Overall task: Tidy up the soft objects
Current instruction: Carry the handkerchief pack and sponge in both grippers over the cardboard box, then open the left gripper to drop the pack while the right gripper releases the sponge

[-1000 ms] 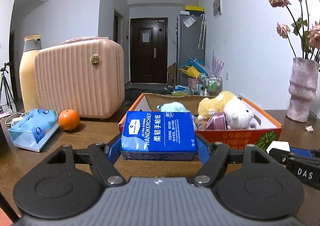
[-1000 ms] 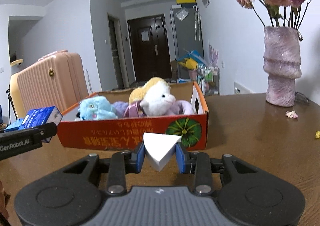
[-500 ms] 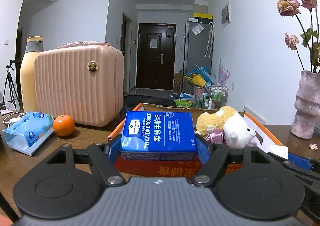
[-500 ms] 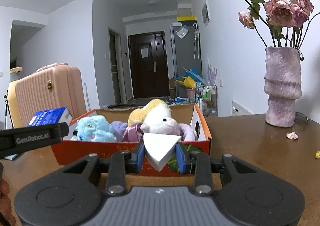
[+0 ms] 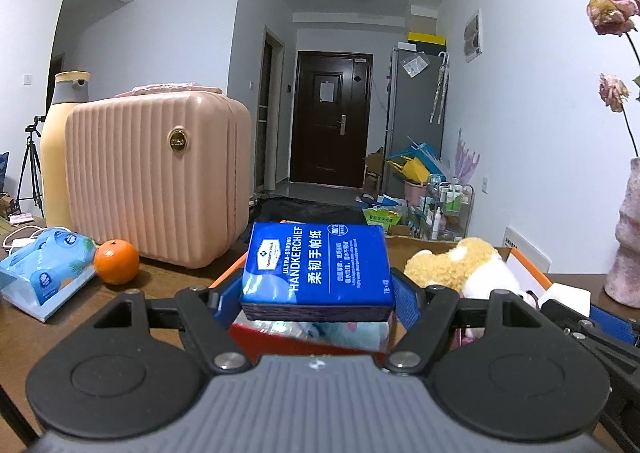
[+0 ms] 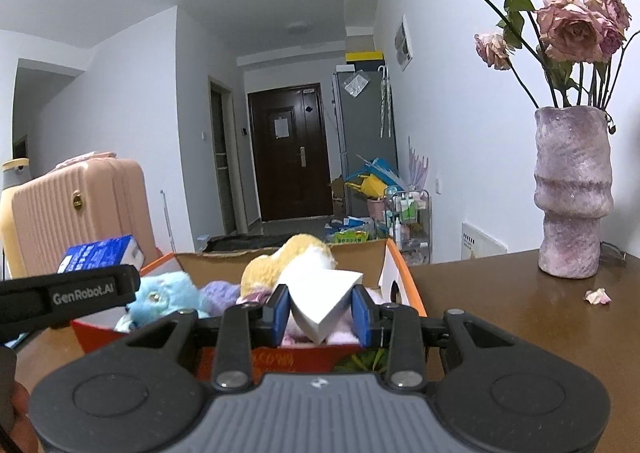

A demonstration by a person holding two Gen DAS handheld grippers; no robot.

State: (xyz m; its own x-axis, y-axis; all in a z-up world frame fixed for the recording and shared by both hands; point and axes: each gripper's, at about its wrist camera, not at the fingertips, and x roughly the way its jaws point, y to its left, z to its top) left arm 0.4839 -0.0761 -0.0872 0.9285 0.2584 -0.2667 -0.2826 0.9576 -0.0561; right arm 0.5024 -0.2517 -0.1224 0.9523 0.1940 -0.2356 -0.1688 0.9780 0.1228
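Our left gripper (image 5: 318,293) clamps the blue handkerchief pack (image 5: 318,267), long axis crosswise; our right gripper (image 6: 321,311) pinches what seems a white tissue packet (image 6: 326,301). Both hang over the orange cardboard box (image 6: 404,281), toys at twelve o'clock.

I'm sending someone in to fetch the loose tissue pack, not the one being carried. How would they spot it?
Find the pink ribbed suitcase on the wooden table. In front of it, towards its left end, an orange sits, and the tissue pack lies just left of that. It is a light blue soft pack, unlike the dark blue handkerchief pack.
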